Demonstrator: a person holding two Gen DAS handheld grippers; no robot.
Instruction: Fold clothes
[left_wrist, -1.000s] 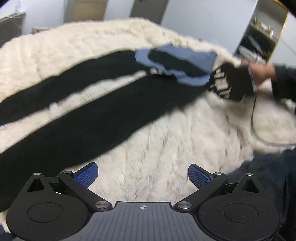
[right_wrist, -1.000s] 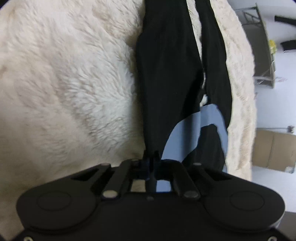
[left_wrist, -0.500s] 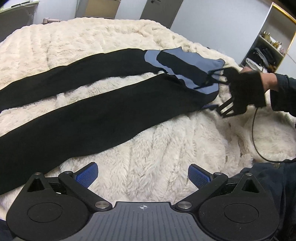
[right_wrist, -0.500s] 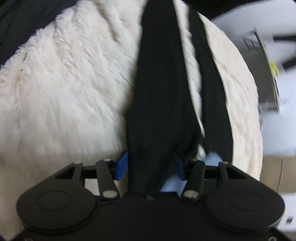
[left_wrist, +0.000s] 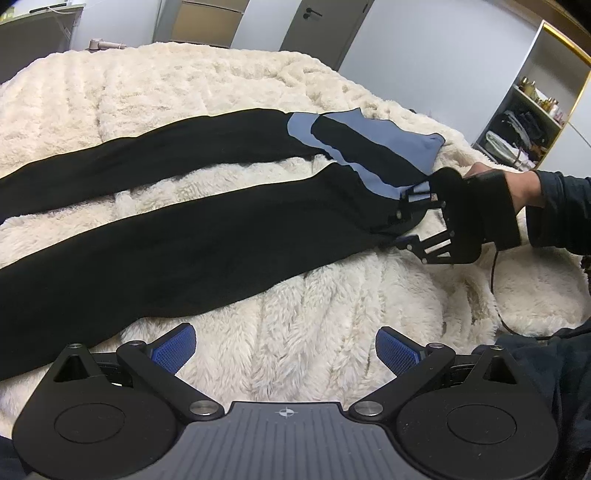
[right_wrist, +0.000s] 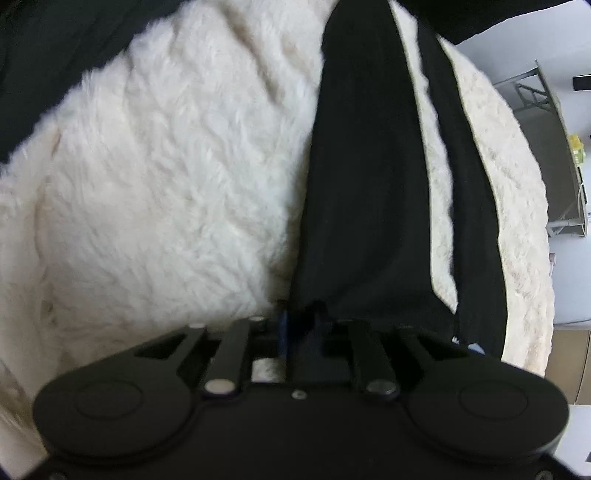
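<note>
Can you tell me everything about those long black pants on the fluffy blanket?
The long black pants look like soft knit, with grey-blue patches near the waist. They lie flat, both legs stretched out side by side with a gap, on the fluffy cream blanket. The waist end sits between the jaws of the right gripper, which have just been closing; whether they pinch it is unclear.

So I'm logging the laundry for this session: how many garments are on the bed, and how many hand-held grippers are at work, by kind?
Black leggings with blue panels, laid out on the cream blanket: 1
Hand-held grippers: 2, the left hand-held gripper and the right hand-held gripper at the waist end
Total: 3
</note>
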